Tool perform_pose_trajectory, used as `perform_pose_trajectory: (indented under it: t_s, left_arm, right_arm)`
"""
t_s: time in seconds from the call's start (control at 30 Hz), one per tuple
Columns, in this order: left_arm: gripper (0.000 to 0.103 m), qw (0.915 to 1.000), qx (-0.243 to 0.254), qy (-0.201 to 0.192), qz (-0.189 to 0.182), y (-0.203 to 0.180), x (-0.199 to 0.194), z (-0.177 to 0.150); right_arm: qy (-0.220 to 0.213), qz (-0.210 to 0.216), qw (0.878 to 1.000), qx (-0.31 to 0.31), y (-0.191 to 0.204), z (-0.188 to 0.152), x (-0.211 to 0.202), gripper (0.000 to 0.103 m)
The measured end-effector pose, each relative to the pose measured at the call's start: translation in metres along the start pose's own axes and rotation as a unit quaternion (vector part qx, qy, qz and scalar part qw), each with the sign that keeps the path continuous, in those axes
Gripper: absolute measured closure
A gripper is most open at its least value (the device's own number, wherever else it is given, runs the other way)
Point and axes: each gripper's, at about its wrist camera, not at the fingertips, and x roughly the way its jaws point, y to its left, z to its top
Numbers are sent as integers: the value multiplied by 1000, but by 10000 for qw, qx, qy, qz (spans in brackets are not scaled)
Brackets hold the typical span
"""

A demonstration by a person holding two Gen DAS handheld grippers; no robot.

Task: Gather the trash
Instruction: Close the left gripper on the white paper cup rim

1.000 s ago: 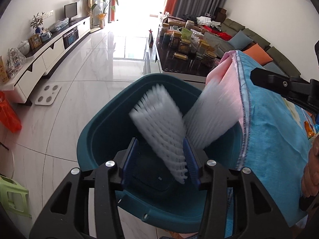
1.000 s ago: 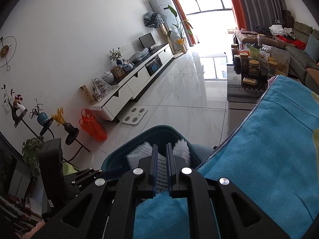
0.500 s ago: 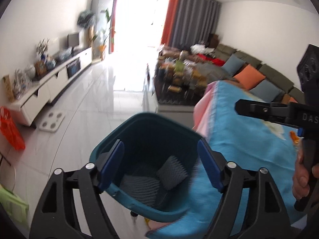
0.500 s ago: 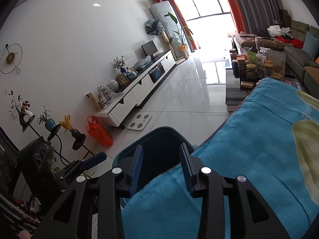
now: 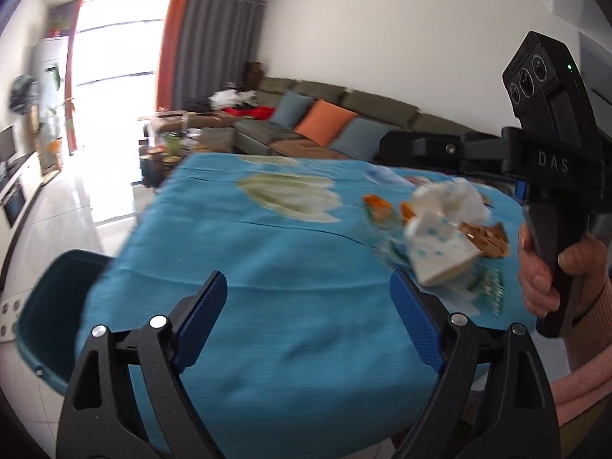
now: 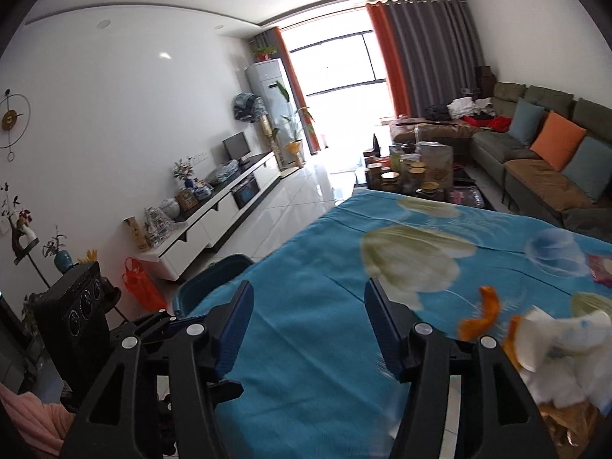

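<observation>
Over the blue-clothed tabletop, a teal bin sits at its edge; crumpled tissue and peel trash lies atop it. Both the left hand-held gripper and right hand-held gripper, jaws just opening, hover wide and empty.
</observation>
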Motion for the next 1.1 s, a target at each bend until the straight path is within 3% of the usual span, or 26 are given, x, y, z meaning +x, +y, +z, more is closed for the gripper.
perform_pose_trajectory:
  t_s: [0.2,0.43,0.57,0.7,0.9,0.93,1.1]
  left_arm:
    - [17,9964,495,421,-547,-56,35,-11]
    - [26,9912,674,967,-610,-83,75,-8]
    - [36,9886,509,1285,-598,-82,95,-5]
    - [42,9882,384,1312,-693,-82,102,-2]
    - [69,9876,262,1360,-740,-80,109,-2]
    - [81,9874,256,1361,-763,-80,109,-3]
    - [85,9878,256,1326,-774,-82,104,-4]
  right_arm:
    - [-129,-736,9957,545,-62,-35,-52,45]
    - [35,-1082,9871,1179,-106,-80,-77,45]
    - [166,-979,9838,1495,-124,-106,-85,45]
    - [305,-755,9816,1727,-129,-123,-84,45]
    - [418,-487,9790,1937,-131,-135,-77,43]
    - [416,-451,9786,1964,-131,-136,-76,43]
    - [458,-364,9781,1998,-128,-139,-72,43]
